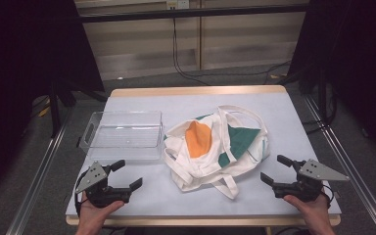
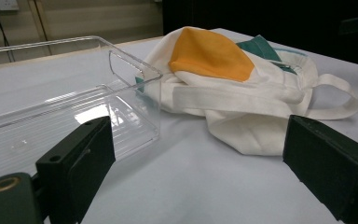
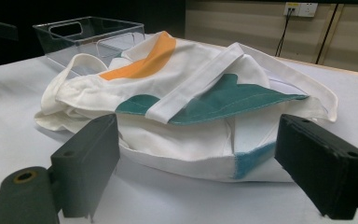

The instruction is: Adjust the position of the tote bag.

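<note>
Looking at this from my end, the bag (image 1: 210, 147) is a crumpled heap in the middle of the worktop (image 1: 274, 107), white cloth with an orange patch and green bits, straps looped all over it. The clear bin (image 1: 125, 134) sits just to its left, touching or near enough, and it's got nothing in it. Left gripper (image 1: 127, 176) is parked at the near left corner, jaws spread wide, holding nothing; right gripper (image 1: 274, 171) is the same deal on the near right, wide open and aimed at the bag's edge. My worry is the straps: grab one loose loop and I reckon the whole heap drags or unfolds lopsided instead of lifting clean. Also that bin looks light, so any tug on cloth resting against it could shove it toward the worktop's left edge. Pinching too many layers at once is the other trap.
</note>
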